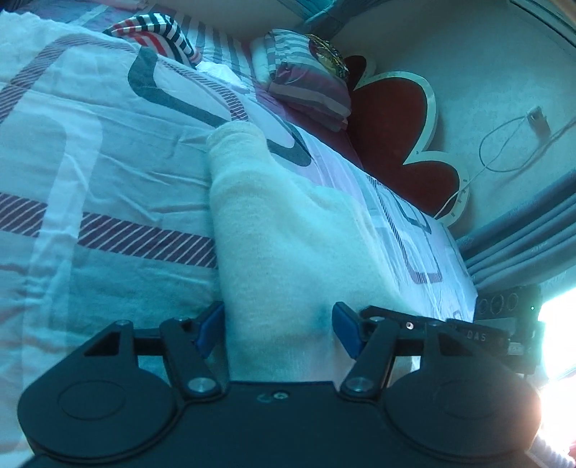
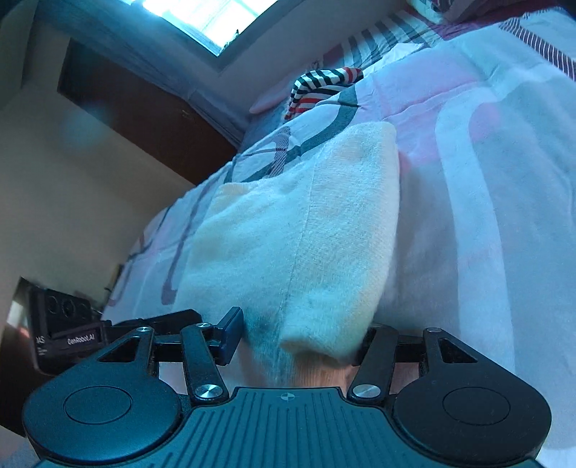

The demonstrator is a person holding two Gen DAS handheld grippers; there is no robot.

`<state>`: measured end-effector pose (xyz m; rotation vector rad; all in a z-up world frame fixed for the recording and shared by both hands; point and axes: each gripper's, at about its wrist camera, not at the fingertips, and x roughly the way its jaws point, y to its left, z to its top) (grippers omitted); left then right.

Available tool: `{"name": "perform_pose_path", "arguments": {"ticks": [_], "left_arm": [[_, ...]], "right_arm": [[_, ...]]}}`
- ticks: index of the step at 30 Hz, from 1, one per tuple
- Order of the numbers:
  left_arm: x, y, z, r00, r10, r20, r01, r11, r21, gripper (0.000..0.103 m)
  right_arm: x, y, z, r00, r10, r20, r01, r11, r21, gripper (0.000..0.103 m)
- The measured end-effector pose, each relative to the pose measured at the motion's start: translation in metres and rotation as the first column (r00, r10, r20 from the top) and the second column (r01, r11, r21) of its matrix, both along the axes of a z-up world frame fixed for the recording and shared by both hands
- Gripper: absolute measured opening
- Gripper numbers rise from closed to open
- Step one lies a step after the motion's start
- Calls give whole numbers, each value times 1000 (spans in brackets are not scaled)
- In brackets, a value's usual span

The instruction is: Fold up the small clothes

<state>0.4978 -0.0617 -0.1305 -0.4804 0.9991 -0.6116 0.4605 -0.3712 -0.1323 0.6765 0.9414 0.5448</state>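
A small cream fleece garment (image 1: 288,230) lies on the patterned bed cover (image 1: 108,162), folded lengthwise. My left gripper (image 1: 277,331) stands open with its near edge between the blue fingertips (image 1: 343,333). In the right wrist view the same garment (image 2: 298,234) reaches into my right gripper (image 2: 298,336), whose jaws stand wide around its bunched near end; the left fingertip (image 2: 230,333) shows and the right one is hidden by cloth. A striped red, white and dark garment (image 1: 158,32) lies crumpled farther up the bed, and it also shows in the right wrist view (image 2: 320,88).
Folded striped bedding (image 1: 309,82) sits by a red flower-shaped headboard (image 1: 396,126). Grey curtains (image 1: 522,234) hang at the right. The other gripper's camera body (image 2: 68,338) is at the lower left in the right wrist view, before a dark wooden cupboard (image 2: 144,115) and a window (image 2: 208,18).
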Motion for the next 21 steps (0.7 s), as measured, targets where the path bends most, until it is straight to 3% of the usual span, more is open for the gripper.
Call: {"name": "perform_pose_path", "arguments": {"ticks": [4,5,6,9,13,21], "left_arm": [[2,-2,-3,1000,10,-5,-10,1000,-7,62],[3,-4,-3,1000,16,-1,-16,1000,-1,59],[2,-7,-1,999,29,14,-30,999,19,51],[2,-11,1,998,42,38,-44,998,53,40],[-4,-13,11,996,42,75,-47,997,64,33],[-29,17,49,989,36,147,-44,998,54,32]], "right_arm": [[3,-8,-12,998,-44,-49,49,992,114,55],[7,-3,-10,998,-53,-38,56,994,96,55],[8,5,-6,998,-55,-18,56,998,33,42],[6,20,6,998,-63,21,64,995,-79,34],[-3,33,24,996,-59,73,70,984,-165,30],[-20,71,68,990,3,142,28,977,-209,30]]}}
